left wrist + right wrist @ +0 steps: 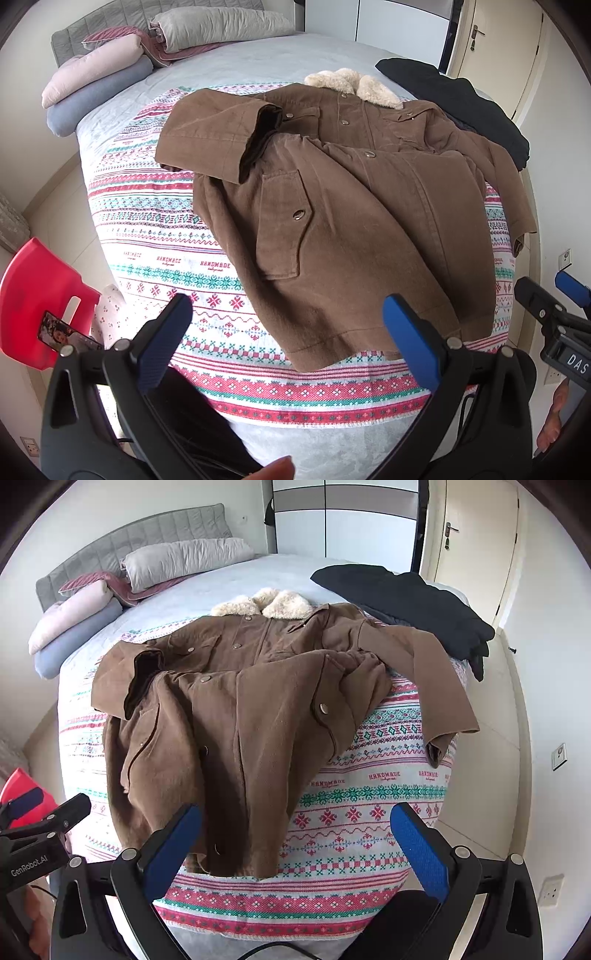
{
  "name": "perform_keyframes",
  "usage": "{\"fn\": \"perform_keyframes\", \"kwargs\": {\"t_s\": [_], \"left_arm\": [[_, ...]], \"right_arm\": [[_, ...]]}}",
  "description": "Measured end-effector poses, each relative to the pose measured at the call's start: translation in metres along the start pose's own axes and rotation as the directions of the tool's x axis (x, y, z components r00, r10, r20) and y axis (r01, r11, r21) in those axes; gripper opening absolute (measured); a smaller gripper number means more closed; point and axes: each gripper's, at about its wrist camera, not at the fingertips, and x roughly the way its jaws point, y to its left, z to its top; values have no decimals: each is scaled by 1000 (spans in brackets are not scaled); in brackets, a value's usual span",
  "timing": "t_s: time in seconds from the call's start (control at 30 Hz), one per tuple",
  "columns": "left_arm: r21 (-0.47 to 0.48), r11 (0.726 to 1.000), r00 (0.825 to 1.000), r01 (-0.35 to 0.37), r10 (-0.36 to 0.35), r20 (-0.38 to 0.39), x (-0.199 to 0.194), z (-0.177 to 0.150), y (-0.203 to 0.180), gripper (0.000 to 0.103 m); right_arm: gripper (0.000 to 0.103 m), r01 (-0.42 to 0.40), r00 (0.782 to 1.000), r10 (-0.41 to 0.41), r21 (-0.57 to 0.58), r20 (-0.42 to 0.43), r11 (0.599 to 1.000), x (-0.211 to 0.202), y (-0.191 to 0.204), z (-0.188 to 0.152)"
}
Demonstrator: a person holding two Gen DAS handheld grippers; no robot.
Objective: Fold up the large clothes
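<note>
Bedroom setup: brown coat [236, 716] lies front-up on a patterned blanket [369, 805] mid-bed, left sleeve [218, 140] already folded across, right sleeve [424, 672] trailing off the right edge. I'd say grab that cuff next and lay it flat over the chest. Left gripper [288, 332] and right gripper [295, 842] both hover near the hem, wide open, holding nothing.

Patterned blanket [369, 805] covers the near half of the grey bed [258, 576]. At the bed's far left end, folded pillows and quilts [147, 576] pile against the padded headboard [147, 531]. Off the bed's left side, a red chair [33, 295] carries a phone [62, 332].
</note>
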Motion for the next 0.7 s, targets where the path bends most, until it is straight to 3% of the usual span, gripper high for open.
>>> {"fn": "perform_keyframes", "kwargs": {"t_s": [0.7], "left_arm": [[22,999,999,-33,33,-3,7,14,3,103]], "right_arm": [[103,2,999,-2,-23,33,1000,8,-2,15]]}}
